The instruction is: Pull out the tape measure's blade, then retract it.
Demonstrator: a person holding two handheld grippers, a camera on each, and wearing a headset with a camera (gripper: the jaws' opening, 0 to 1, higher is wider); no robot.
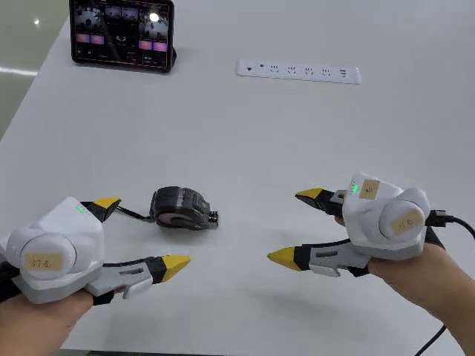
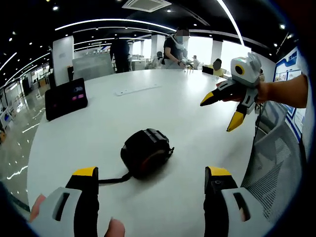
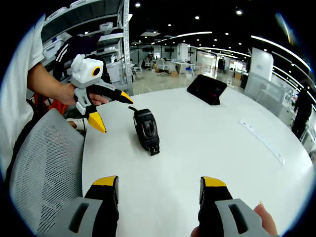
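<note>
- The tape measure (image 1: 182, 209) lies on the white table (image 1: 245, 126).
- Left gripper (image 1: 146, 231), beside it: jaws wide apart, holding nothing.
- Right gripper (image 1: 290, 226): jaws wide apart too, empty.

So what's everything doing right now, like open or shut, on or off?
tape measure, blade all the way in, lying on the table, not held.
left tool, open, holding nothing.
right tool, open, holding nothing.
tablet, propped up, screen on.
power strip, lying flat, nothing plugged in.
</note>
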